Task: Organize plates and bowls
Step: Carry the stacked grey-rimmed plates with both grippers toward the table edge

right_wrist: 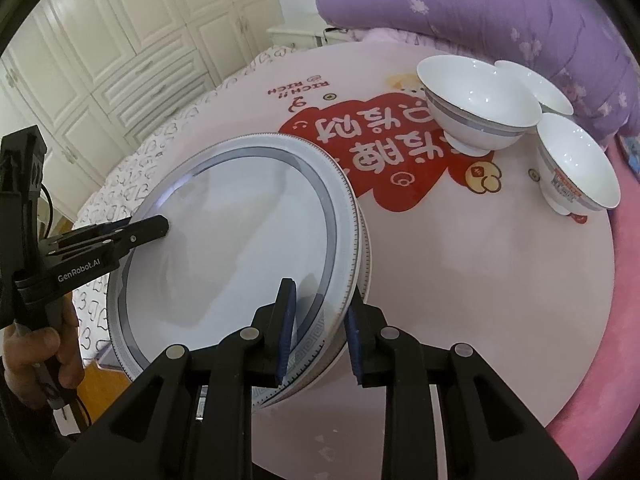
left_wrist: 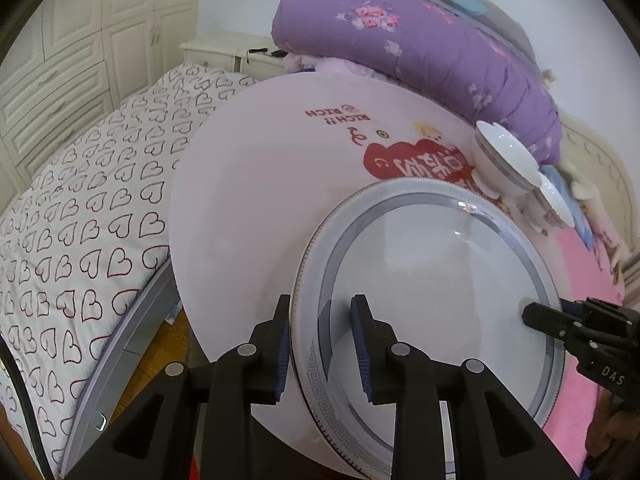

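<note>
A white plate with a grey-blue ring and key-pattern rim [left_wrist: 440, 280] [right_wrist: 240, 232] is held tilted above the pink round table [left_wrist: 256, 184] [right_wrist: 460, 264]. A second plate rim [right_wrist: 366, 256] shows just under it. My left gripper [left_wrist: 320, 344] straddles the plate's near rim, one finger on each face. My right gripper [right_wrist: 320, 332] straddles the opposite rim the same way. The right gripper shows at the right in the left wrist view [left_wrist: 532, 314]; the left gripper shows at the left in the right wrist view [right_wrist: 162, 226]. Three white bowls [right_wrist: 476, 104] [right_wrist: 576, 164] [right_wrist: 536, 84] stand at the table's far right.
A bed with a heart-print sheet [left_wrist: 80, 216] lies left of the table. A rolled purple quilt [left_wrist: 420, 52] lies behind it. White wardrobes [right_wrist: 112, 40] line the far wall. A pink rug or seat [right_wrist: 624, 320] borders the table on the right.
</note>
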{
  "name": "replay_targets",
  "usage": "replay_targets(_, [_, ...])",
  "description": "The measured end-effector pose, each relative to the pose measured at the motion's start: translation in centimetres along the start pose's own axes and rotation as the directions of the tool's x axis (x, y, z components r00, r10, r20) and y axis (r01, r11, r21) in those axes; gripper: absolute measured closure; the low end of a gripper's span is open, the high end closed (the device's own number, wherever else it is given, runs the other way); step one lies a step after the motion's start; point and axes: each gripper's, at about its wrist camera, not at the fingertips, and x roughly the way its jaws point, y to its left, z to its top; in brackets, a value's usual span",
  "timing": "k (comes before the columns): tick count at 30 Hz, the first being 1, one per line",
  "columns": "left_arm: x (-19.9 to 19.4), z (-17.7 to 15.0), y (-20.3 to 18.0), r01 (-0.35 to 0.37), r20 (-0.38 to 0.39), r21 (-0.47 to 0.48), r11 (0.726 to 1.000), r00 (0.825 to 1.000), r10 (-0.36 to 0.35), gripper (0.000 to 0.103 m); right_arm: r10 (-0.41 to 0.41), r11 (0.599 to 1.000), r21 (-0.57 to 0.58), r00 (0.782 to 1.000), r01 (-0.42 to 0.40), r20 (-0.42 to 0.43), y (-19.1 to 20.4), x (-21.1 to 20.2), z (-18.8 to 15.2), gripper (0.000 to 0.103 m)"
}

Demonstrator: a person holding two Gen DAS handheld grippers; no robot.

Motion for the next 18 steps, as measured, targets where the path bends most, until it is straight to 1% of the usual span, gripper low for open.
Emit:
replay_targets(6, [0.07,0.01,-0.26,-0.007,-0.003,0.014,1.000,1.000,0.007,0.077,-0.016,1.000,-0.012,1.000,0.016,-0.006,0.26,-0.05,-0.06,0.076])
replay_targets(11, [0.14,0.15,-0.33,-0.010,-0.012,0.018,1.000,1.000,0.010,0.077,-0.012,1.000,-0.004,1.000,0.012,-0.003,0.27,-0.12,-0.09,0.076])
replay_targets(12, [0.17,0.17,-0.36,-0.009,-0.015,0.022,1.000,1.000,0.010,0.075,-0.013,1.000,-0.002,1.000,0.013,-0.001,0.30,-0.14,-0.11,0.076])
replay_targets(14, [0.20,0.18,-0.44,-0.005,-0.020,0.027,1.000,1.000,0.006,0.068,-0.012,1.000,0.004,1.000,0.012,0.002,0.25,-0.15,-0.10,0.076])
replay_targets(16, [0.17,0.16,-0.60,-0.012,-0.017,0.034,0.999,1.000,0.013,0.054,-0.025,1.000,0.014,1.000,0.025,0.011,0.02,-0.25,-0.07,0.076])
replay_targets(18, [0.09,0.16,-0.81,-0.007,-0.014,0.040,0.999,1.000,0.007,0.052,-0.048,0.999,0.026,0.999,0.048,0.016,-0.46,-0.28,-0.08,0.075])
